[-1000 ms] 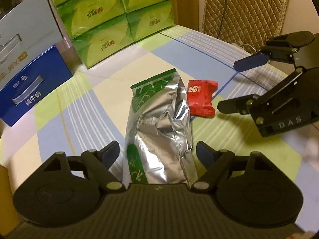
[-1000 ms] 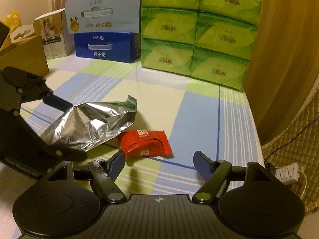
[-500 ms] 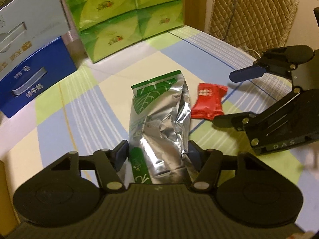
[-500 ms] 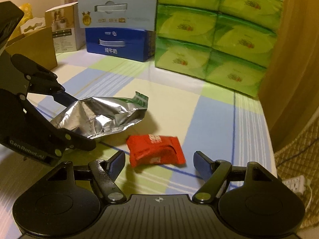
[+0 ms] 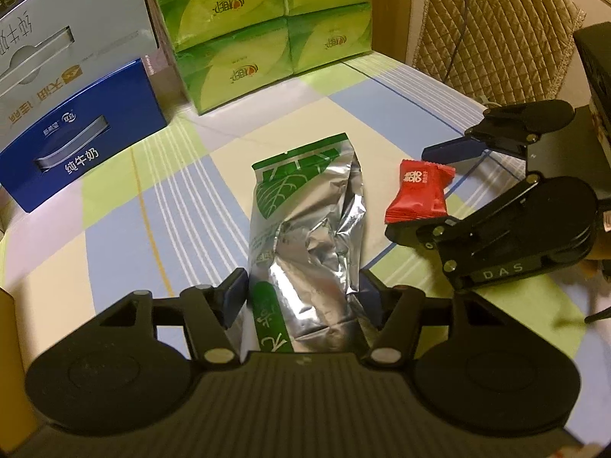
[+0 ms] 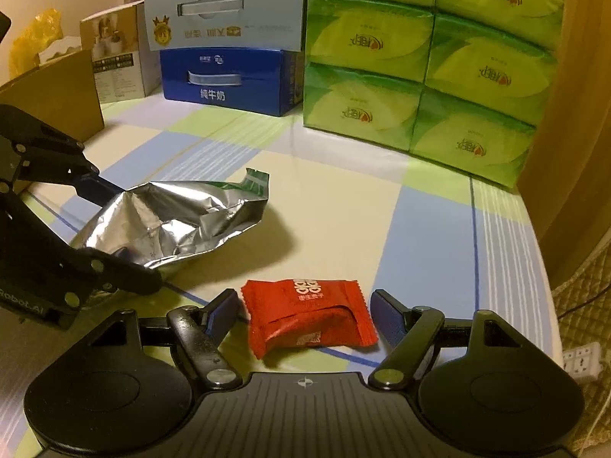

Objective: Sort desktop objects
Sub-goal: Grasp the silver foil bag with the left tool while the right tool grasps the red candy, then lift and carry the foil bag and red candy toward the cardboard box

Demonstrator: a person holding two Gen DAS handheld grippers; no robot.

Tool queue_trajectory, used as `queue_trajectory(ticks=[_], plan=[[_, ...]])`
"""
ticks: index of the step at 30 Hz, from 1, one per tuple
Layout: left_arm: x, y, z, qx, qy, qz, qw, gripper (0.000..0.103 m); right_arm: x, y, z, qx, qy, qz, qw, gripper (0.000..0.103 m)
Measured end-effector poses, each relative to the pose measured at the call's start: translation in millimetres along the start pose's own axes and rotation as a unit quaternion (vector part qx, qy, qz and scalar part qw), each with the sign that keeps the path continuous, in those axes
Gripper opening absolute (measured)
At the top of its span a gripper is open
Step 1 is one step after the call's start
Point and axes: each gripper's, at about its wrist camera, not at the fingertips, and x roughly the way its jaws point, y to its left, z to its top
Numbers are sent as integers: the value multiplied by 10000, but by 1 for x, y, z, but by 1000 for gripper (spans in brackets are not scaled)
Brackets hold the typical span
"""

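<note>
A crumpled silver foil bag (image 5: 305, 221) with green print lies on the chequered tablecloth (image 5: 114, 229). My left gripper (image 5: 301, 290) is shut on its near end, with both pads pressed against its sides. To the bag's right lies a small red candy packet (image 5: 418, 194). In the right wrist view this red packet (image 6: 309, 316) sits between the fingers of my right gripper (image 6: 303, 297), which is open with a gap on each side. The foil bag (image 6: 183, 221) and the left gripper (image 6: 122, 234) show there at the left.
Stacked green tissue packs (image 5: 267, 38) and a blue milk carton box (image 5: 76, 141) under a pale box (image 5: 57, 38) line the table's far side. A cardboard box (image 6: 57, 95) stands at the left. A quilted chair (image 5: 496, 38) and a power strip (image 6: 580, 360) lie beyond the right edge.
The left jaws have closed in from wide apart onto the foil bag. The right gripper has come forward and down, so the red packet now lies between its fingers.
</note>
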Motion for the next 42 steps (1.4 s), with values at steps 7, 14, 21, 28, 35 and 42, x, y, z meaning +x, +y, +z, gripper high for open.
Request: queue_trajectory(ticks=[7, 14, 21, 28, 35, 42], plan=[[-1, -4, -2, 44, 38, 87, 9999, 58, -4, 8, 0, -126, 14, 95, 9999, 47], [-9, -6, -10, -58, 95, 104, 9999, 52, -10, 11, 0, 169, 139, 145, 9997, 41], [-28, -13, -27, -182, 275, 47, 9994, 50, -30, 24, -7, 620, 577, 273, 9960, 40], [-61, -31, -63, -150, 432, 62, 9989, 48, -64, 48, -17, 785, 1032, 332, 9910, 40], [-103, -50, -99, -155, 653, 59, 9977, 47, -108, 77, -28, 986, 1165, 358, 9876, 40], [-117, -60, -118, 5, 873, -120, 9961, 51, -119, 115, -52, 1177, 1417, 360, 9822, 40]])
